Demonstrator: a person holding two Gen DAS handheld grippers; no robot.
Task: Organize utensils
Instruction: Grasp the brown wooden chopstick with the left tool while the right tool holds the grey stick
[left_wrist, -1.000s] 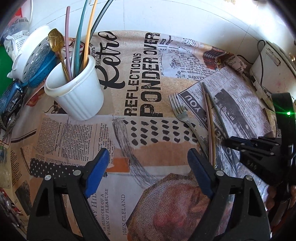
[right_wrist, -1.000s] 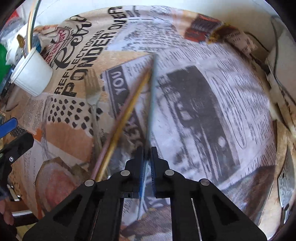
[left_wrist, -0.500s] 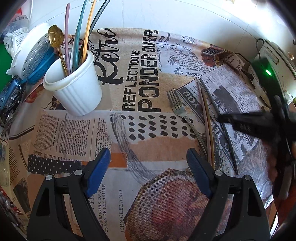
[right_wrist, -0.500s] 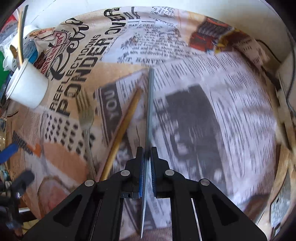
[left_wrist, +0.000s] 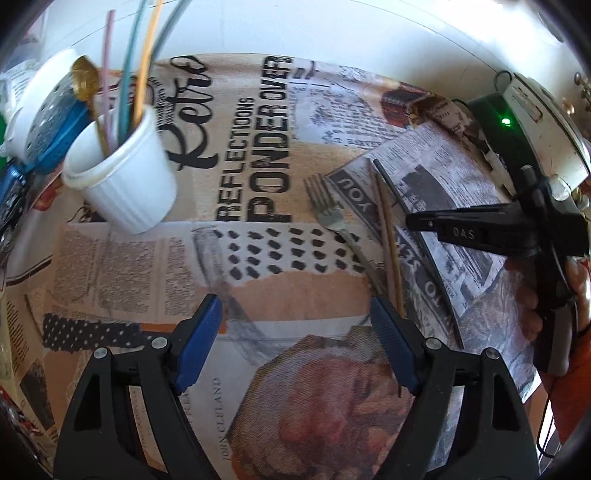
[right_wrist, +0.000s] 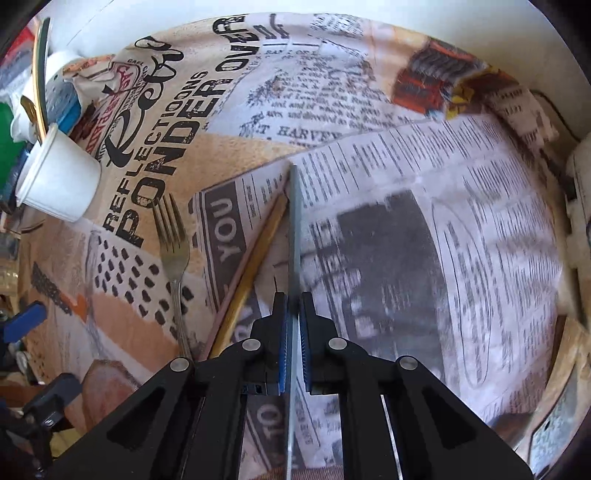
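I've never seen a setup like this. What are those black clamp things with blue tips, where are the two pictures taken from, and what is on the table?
They are hand-held grippers: a person holds one in each hand, and each carries a camera looking along its two fingers. One picture is from the left gripper, which is open and empty. The other is from the right gripper, shut on a thin grey stick. In the left view you also see the right gripper from the side, with the person's hand. On the newsprint-patterned cloth lie a fork and brownish sticks. A white cup already holds straws and a gold spoon.
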